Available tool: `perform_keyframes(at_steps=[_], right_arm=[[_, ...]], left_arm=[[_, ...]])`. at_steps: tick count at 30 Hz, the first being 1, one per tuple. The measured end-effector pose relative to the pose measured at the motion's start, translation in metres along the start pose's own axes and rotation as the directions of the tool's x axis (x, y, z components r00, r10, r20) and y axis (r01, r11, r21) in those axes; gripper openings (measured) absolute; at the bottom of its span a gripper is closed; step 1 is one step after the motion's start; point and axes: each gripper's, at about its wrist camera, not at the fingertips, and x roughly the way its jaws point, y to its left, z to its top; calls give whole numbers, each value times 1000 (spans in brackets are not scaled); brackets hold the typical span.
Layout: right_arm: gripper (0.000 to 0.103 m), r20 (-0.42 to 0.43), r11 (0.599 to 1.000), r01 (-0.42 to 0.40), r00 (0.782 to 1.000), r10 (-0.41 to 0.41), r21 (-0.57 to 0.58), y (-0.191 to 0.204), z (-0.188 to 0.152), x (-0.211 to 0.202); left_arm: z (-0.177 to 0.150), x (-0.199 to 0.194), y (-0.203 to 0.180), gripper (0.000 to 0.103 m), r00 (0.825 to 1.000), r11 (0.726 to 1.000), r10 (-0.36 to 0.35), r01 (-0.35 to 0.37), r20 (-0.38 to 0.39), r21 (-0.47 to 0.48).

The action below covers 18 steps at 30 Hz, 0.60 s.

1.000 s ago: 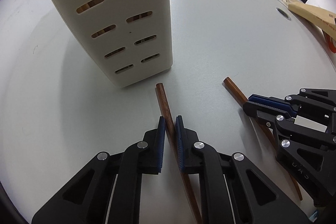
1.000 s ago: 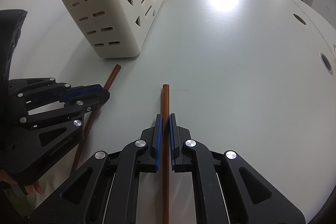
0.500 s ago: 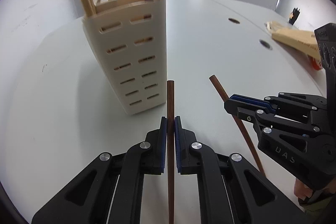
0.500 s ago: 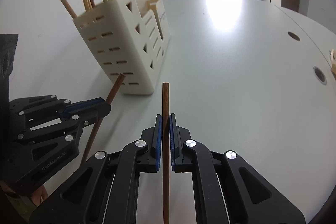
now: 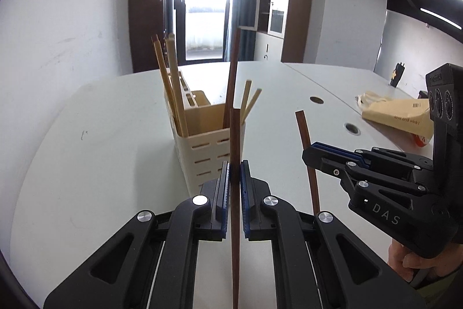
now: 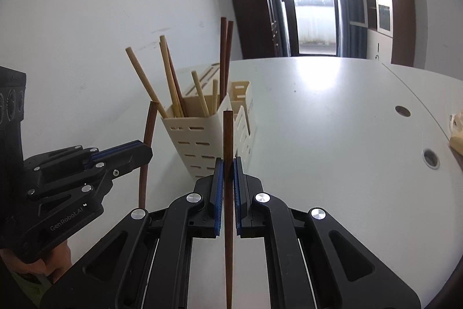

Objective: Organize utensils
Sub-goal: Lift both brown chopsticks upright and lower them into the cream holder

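Above the white counter (image 5: 86,135), two dark brown wooden chopsticks are up in the air! The left gripper (image 5: 235,173) has its jaws clamped tight on one slim dark brown stick (image 5: 235,135), which runs straight out ahead. The right gripper (image 6: 228,170) pinches the second dark chopstick (image 6: 228,135) just the same. Ahead stands the cream slotted plastic utensil holder (image 6: 196,141), with pale bamboo chopsticks (image 6: 144,80) and dark ones leaning inside.
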Motion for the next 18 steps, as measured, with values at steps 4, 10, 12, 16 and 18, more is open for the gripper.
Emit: perform_keyframes(at_steps=[4,10,12,16,18], right_arm=[[7,60,1000,-16,998,17,-18,6,19,-11],[7,144,999,-28,989,34,-46,21,43,-20],[7,169,998,-36,985,45,-53,24,48,-21],[7,214,996,-46,975,61,-73,29,54,-18],[7,232,995,-44,971,63,-87,26,56,-15]], left_arm=[[16,-10,0,7,996,1000,4,-3,84,-9],[34,-34,6,7,977,999,38,-37,210,-13],[39,-41,6,7,970,1000,30,-26,242,-17],[44,-55,0,7,950,1000,17,-17,311,-1],[47,-59,-4,7,940,1000,21,-24,341,4]])
